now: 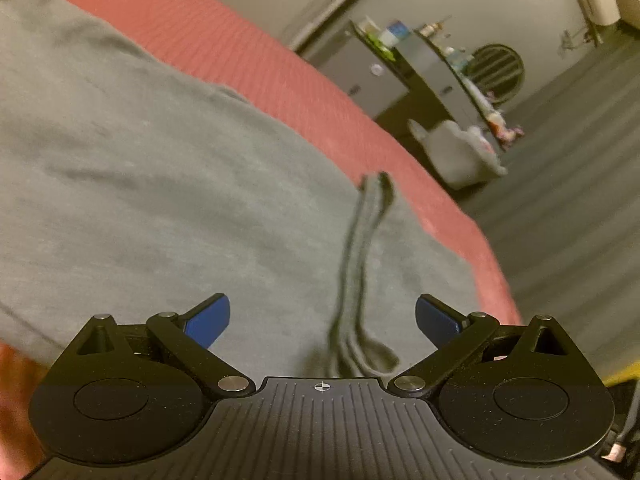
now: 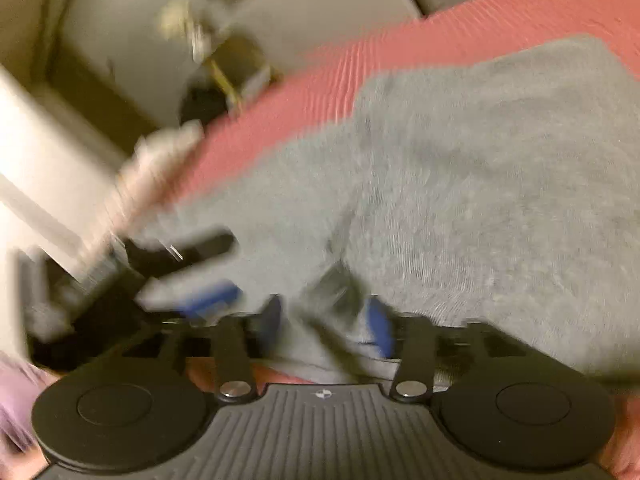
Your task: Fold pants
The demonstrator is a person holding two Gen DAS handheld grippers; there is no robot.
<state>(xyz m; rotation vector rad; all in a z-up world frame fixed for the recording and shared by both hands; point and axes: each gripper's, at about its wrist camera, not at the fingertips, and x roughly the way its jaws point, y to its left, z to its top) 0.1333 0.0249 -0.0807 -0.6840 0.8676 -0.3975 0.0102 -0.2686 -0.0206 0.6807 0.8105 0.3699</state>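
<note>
Grey pants [image 1: 168,184] lying spread on the red bed [image 1: 256,64], partly folded at a guess, final fold still to come. Left gripper [image 1: 322,320] gaping wide, holding nothing, drawstring [image 1: 356,264] dangling between the jaws. Right gripper [image 2: 324,324] blurred, fabric bunched between blue pads [image 2: 378,330]; clamped or not, impossible to tell. Only the left view shows the drawstring; only the right, the other gripper [image 2: 188,280] at the cloth edge.
</note>
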